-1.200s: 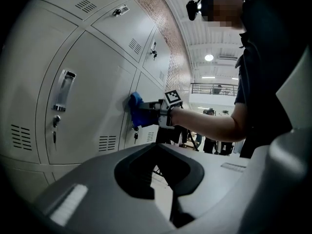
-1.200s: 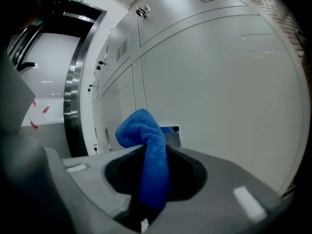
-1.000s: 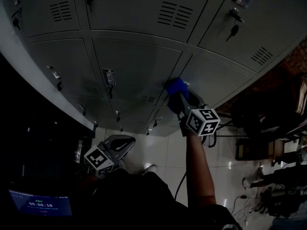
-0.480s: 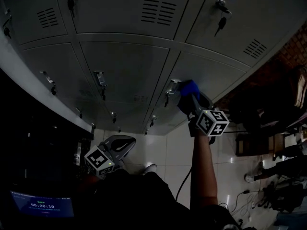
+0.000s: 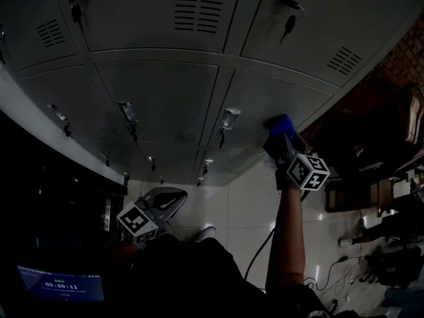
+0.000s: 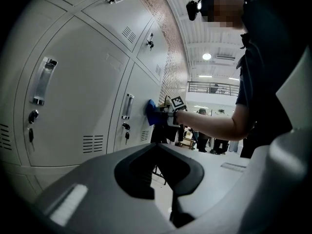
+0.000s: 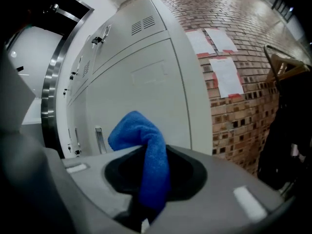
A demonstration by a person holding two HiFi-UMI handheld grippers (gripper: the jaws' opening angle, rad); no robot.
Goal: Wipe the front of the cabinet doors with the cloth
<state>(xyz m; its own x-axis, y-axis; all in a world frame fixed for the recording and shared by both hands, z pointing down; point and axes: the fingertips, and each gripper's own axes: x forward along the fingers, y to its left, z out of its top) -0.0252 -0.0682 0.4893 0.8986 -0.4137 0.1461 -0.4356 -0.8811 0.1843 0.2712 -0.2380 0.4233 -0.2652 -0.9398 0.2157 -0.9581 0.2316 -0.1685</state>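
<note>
Right gripper view: the right gripper [image 7: 146,211] has its jaws clamped on a blue microfibre cloth [image 7: 148,155], held against a closed grey metal cabinet door [image 7: 146,87]. The left gripper [image 6: 171,213], jaws together on nothing, hangs low, well apart.

Head view looks steeply down the doors [image 5: 159,91]; the 2 gripper views face those doors beyond their jaws, right nearer.

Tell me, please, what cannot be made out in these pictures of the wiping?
1. Whether the cloth touches the cabinet door: head view too dark; in the right gripper view the cloth's bulk hides it.
2. Print on the papers, right gripper view: too small.
</note>
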